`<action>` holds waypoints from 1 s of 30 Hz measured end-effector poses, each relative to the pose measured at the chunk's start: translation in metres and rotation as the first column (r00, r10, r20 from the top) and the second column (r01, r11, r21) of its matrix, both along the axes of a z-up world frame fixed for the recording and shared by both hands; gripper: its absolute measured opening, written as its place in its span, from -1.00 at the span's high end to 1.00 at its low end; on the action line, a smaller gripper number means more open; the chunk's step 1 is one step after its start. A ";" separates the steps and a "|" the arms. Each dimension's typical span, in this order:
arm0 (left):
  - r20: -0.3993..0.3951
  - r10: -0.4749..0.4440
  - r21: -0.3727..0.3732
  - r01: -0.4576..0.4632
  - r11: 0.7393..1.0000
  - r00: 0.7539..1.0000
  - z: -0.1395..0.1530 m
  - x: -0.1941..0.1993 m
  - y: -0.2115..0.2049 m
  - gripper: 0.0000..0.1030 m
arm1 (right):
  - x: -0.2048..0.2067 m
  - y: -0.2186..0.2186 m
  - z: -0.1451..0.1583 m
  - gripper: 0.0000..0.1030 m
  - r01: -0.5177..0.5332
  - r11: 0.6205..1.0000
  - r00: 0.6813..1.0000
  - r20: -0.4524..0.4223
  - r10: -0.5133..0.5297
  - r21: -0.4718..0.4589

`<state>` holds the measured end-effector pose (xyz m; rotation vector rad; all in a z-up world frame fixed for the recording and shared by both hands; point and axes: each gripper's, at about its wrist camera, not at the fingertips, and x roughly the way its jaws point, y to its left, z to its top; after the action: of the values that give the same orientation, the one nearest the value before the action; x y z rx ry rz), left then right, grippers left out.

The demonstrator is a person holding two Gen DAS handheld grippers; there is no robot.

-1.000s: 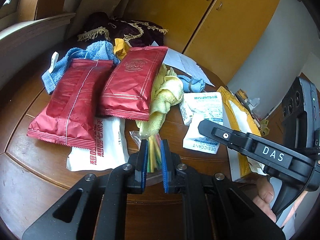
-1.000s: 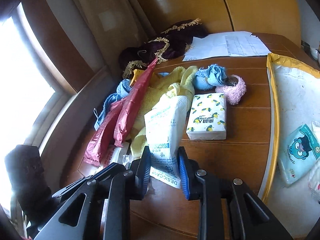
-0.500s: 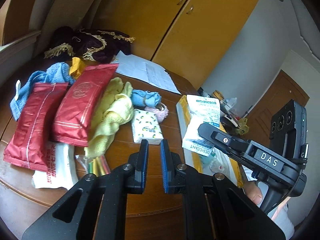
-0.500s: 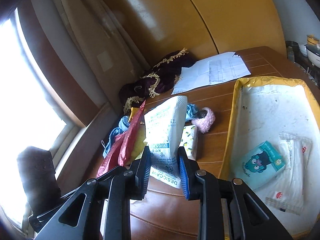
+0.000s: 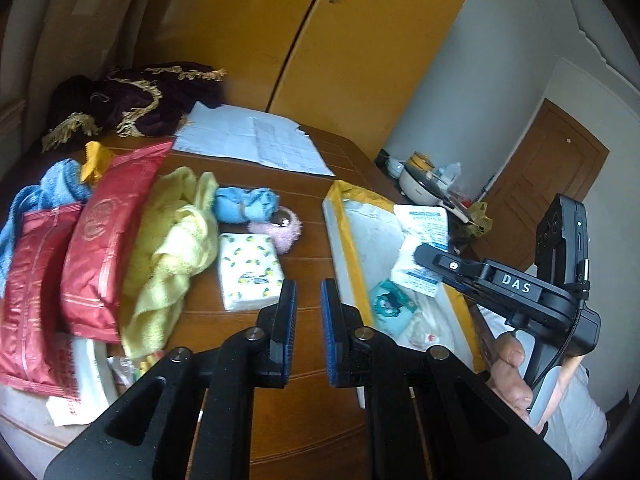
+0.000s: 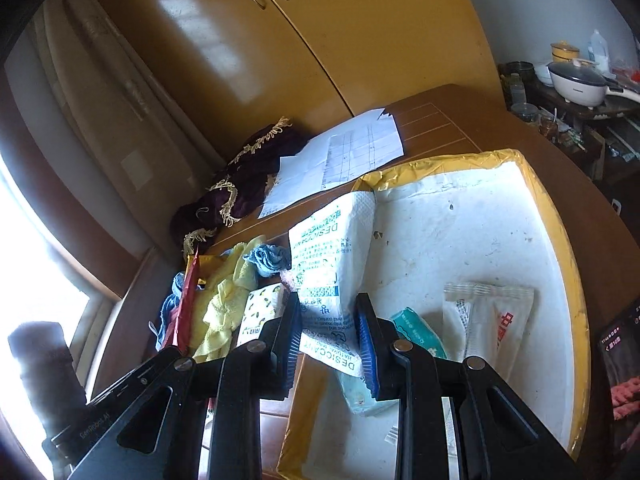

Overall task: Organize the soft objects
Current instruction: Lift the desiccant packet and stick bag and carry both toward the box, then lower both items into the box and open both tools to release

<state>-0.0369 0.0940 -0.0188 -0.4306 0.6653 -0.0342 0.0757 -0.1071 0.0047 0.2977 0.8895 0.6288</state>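
Observation:
My right gripper (image 6: 328, 332) is shut on a white desiccant bag (image 6: 332, 248) and holds it in the air over the left rim of a yellow-edged white tray (image 6: 560, 240). In the tray lie a teal tissue pack (image 6: 416, 336) and a white packet with red print (image 6: 488, 320). In the left wrist view the bag (image 5: 424, 232) hangs above the tray (image 5: 348, 248). My left gripper (image 5: 308, 300) hovers over bare wood, jaws slightly apart, nothing between them. Left of it lie a lemon-print tissue pack (image 5: 248, 272), a yellow towel (image 5: 176, 240), a blue cloth (image 5: 244, 204), a pink puff (image 5: 280, 228) and red packets (image 5: 108, 232).
Papers (image 5: 248, 136) and a dark fringed cloth (image 5: 132, 100) lie at the back of the wooden table. Yellow cupboard doors (image 5: 320, 40) stand behind. A side table with a pot (image 5: 420, 184) is beyond the tray. A hand (image 5: 512, 376) grips the right tool.
The right gripper has lifted the desiccant bag off the pile and carried it right, over the tray. The left gripper has swung right, away from the red packets.

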 end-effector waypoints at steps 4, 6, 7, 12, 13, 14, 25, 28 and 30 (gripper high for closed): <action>-0.033 0.131 0.004 -0.131 0.991 0.991 -0.008 -0.025 0.034 -0.02 | -0.005 0.009 -0.003 0.48 -0.014 1.000 1.000 0.006 0.014 -0.008; -0.078 0.168 0.011 -0.167 0.986 0.983 -0.017 -0.032 0.043 -0.20 | -0.005 0.013 -0.005 0.48 -0.015 1.000 1.000 0.005 0.015 -0.018; -0.109 0.175 0.026 -0.173 0.985 0.979 -0.022 -0.033 0.045 -0.20 | -0.005 0.014 -0.006 0.48 -0.019 1.000 1.000 0.002 0.019 -0.018; -0.208 0.182 0.124 -0.158 0.980 0.961 -0.047 -0.032 0.033 -0.19 | -0.016 0.028 -0.004 0.48 -0.073 0.997 0.997 0.014 0.074 -0.013; -0.220 0.174 0.126 -0.149 0.981 0.960 -0.050 -0.031 0.030 -0.19 | -0.021 0.032 -0.002 0.48 -0.094 0.995 0.995 0.024 0.095 -0.012; -0.233 0.172 0.128 -0.145 0.981 0.957 -0.054 -0.030 0.028 -0.17 | -0.024 0.036 0.000 0.48 -0.113 0.994 0.993 0.033 0.113 -0.011; -0.282 0.232 0.223 -0.172 0.960 0.931 -0.067 -0.021 0.020 0.67 | -0.045 0.065 0.001 0.48 -0.214 0.976 0.975 0.058 0.215 -0.030; -0.265 0.220 0.177 -0.177 0.968 0.939 -0.063 -0.022 0.022 0.81 | -0.046 0.067 0.001 0.48 -0.217 0.976 0.974 0.058 0.219 -0.033; -0.235 0.190 0.123 -0.165 0.979 0.953 -0.055 -0.022 0.020 0.81 | -0.046 0.066 0.001 0.48 -0.213 0.976 0.975 0.058 0.215 -0.030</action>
<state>-0.0587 0.1142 -0.0741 -0.3981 0.8657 0.2266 0.0296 -0.0406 0.0054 0.1610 0.8765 0.8223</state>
